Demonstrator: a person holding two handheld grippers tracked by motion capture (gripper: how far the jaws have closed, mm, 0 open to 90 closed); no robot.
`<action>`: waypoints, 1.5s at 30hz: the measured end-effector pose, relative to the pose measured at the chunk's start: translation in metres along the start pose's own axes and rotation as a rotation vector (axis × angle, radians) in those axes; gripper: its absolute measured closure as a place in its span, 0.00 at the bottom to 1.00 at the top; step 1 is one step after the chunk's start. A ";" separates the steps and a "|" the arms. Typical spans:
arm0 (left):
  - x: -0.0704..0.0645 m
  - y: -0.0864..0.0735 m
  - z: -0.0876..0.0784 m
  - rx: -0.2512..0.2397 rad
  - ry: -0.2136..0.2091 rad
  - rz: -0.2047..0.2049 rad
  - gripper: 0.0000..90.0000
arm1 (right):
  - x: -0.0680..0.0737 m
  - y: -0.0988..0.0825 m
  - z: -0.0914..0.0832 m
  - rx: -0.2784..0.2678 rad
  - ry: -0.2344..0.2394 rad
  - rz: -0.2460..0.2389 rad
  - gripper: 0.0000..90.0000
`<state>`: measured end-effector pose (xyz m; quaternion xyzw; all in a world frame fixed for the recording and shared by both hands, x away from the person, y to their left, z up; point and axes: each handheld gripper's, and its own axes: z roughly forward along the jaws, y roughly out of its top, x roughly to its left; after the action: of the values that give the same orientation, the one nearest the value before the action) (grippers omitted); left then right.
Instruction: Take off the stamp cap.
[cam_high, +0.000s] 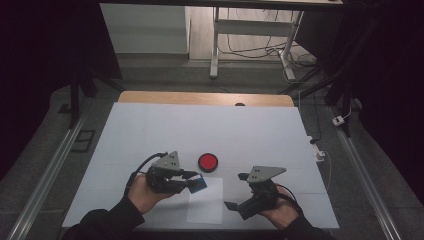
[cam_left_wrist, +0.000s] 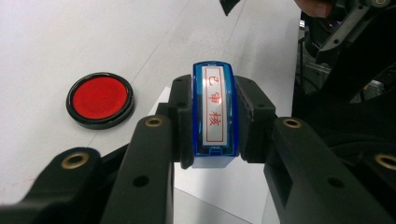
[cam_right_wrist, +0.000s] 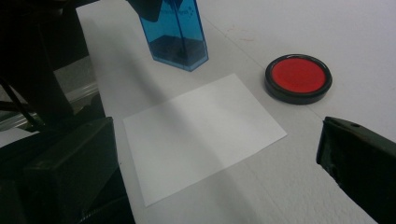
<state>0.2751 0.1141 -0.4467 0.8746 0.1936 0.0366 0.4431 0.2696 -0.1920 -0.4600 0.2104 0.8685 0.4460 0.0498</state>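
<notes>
Blue translucent plastic stamp (cam_left_wrist: 213, 116) was pinched by left gripper (cam_high: 192, 181), frame centre; right gripper (cam_high: 239, 192) jaws spread, empty; stamp should be lowered squarely onto white paper sheet (cam_right_wrist: 201, 133).

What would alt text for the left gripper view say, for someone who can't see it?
The left gripper is shut on a blue plastic stamp whose white label bears red characters, held over the white table. A round black ink pad with a red centre lies to the left, and a white paper sheet shows beneath the stamp.
</notes>
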 end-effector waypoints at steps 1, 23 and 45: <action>0.000 0.000 0.000 0.001 0.000 0.002 0.78 | 0.000 0.001 0.001 0.008 0.004 -0.001 0.00; 0.006 0.003 -0.001 -0.029 -0.071 0.055 0.78 | -0.003 0.018 0.036 0.089 0.058 -0.057 0.00; 0.005 0.006 0.001 -0.102 -0.134 0.125 0.78 | -0.005 0.023 0.054 0.053 0.199 -0.111 0.41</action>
<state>0.2820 0.1115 -0.4430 0.8618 0.1067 0.0154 0.4956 0.2961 -0.1414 -0.4739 0.1180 0.8909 0.4382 -0.0178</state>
